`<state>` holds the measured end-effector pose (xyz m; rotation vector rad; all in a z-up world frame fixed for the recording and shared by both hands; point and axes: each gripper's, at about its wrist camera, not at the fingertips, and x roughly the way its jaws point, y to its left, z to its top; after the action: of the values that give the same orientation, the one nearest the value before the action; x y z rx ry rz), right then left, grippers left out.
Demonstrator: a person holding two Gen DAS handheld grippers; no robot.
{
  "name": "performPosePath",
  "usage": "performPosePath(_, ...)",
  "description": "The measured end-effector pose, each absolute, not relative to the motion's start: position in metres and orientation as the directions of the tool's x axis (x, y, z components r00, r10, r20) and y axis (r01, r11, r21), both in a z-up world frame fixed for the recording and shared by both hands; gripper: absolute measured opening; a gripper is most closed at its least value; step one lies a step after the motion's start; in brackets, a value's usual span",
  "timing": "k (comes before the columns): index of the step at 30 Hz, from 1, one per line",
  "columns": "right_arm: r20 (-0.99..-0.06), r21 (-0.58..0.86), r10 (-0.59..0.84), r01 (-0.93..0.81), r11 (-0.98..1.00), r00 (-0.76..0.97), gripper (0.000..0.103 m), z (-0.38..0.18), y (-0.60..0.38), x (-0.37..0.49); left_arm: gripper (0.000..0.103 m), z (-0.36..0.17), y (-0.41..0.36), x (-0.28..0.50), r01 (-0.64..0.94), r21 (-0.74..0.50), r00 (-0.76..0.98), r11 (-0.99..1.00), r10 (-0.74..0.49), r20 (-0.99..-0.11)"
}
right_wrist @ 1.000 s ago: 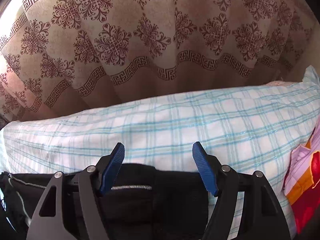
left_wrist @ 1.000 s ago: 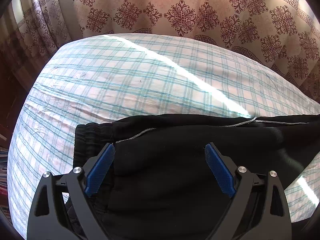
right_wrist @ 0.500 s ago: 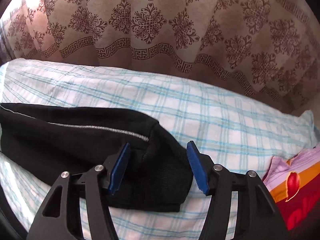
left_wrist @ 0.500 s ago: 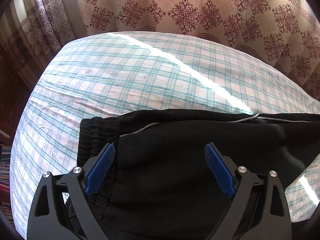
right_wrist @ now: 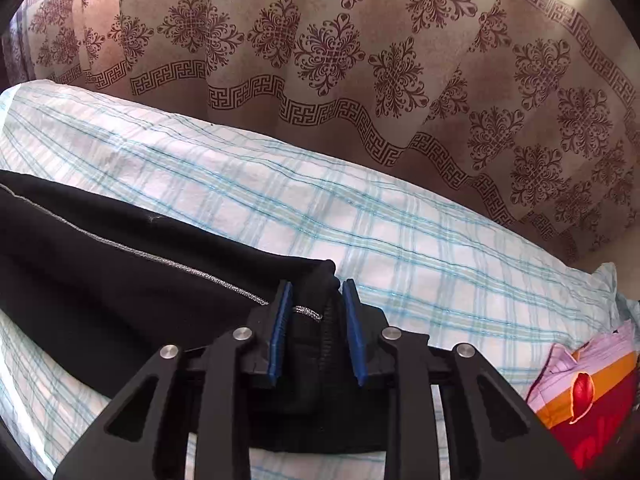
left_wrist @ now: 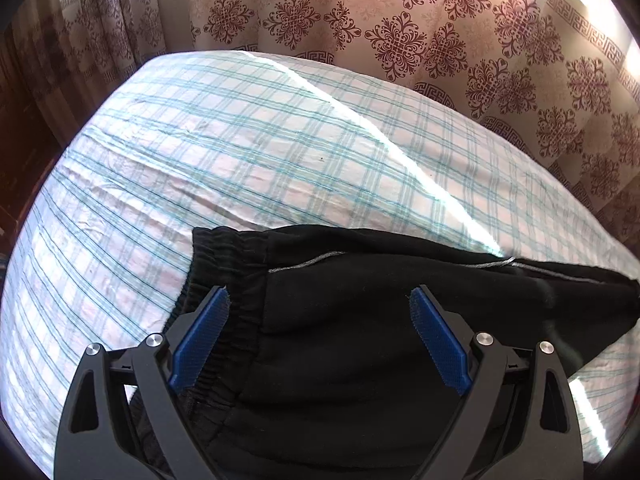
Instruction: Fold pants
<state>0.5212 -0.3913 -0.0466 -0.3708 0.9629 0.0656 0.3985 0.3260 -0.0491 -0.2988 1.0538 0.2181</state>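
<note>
Black pants [left_wrist: 360, 320] with a thin silver side stripe lie on a bed with a white and teal checked sheet [left_wrist: 240, 160]. The elastic waistband [left_wrist: 224, 264] sits at the left in the left wrist view. My left gripper [left_wrist: 318, 300] is open and hovers over the waist part, one finger above the waistband. In the right wrist view the pants [right_wrist: 120, 264] stretch to the left. My right gripper [right_wrist: 314, 292] is shut on the cuff end of the pants, with bunched black cloth and a bit of stripe between its pads.
A beige curtain [right_wrist: 360, 60] with maroon ornaments hangs behind the bed. A colourful pink, orange and red cloth [right_wrist: 592, 400] lies at the right edge. A bright strip of sunlight [left_wrist: 400, 152] crosses the sheet. A dark gap lies left of the bed [left_wrist: 24, 152].
My right gripper has swung left over the cuff end and closed on it. My left gripper stayed open and drew back a little, so more waistband shows.
</note>
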Motion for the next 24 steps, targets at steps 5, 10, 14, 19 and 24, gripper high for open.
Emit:
performPosePath(5, -0.726, -0.339, -0.14, -0.174, 0.924, 0.673, 0.023, -0.019, -0.382, 0.462, 0.093, -0.055, 0.333, 0.41, -0.4, -0.311, 0.48, 0.862, -0.092, -0.873)
performPosePath(10, -0.658, -0.352, -0.179, -0.088, 0.932, 0.732, 0.023, -0.009, -0.387, 0.391, 0.093, -0.065, 0.334, 0.42, -0.5, -0.32, 0.43, 0.805, -0.09, -0.898)
performPosePath(14, -0.606, -0.409, -0.249, -0.028, 0.912, 0.755, 0.023, -0.019, -0.381, 0.335, 0.093, -0.074, 0.34, 0.42, -0.566, -0.362, 0.416, 0.74, -0.123, -0.901)
performPosePath(19, -0.596, -0.406, -0.277, 0.015, 0.914, 0.753, 0.023, -0.042, -0.374, 0.28, 0.095, -0.079, 0.339, 0.429, -0.613, -0.339, 0.378, 0.713, -0.112, -0.919)
performPosePath(24, -0.607, -0.368, -0.298, 0.072, 0.927, 0.737, 0.023, -0.061, -0.376, 0.244, 0.098, -0.092, 0.331, 0.448, -0.656, -0.237, 0.29, 0.717, -0.05, -0.956)
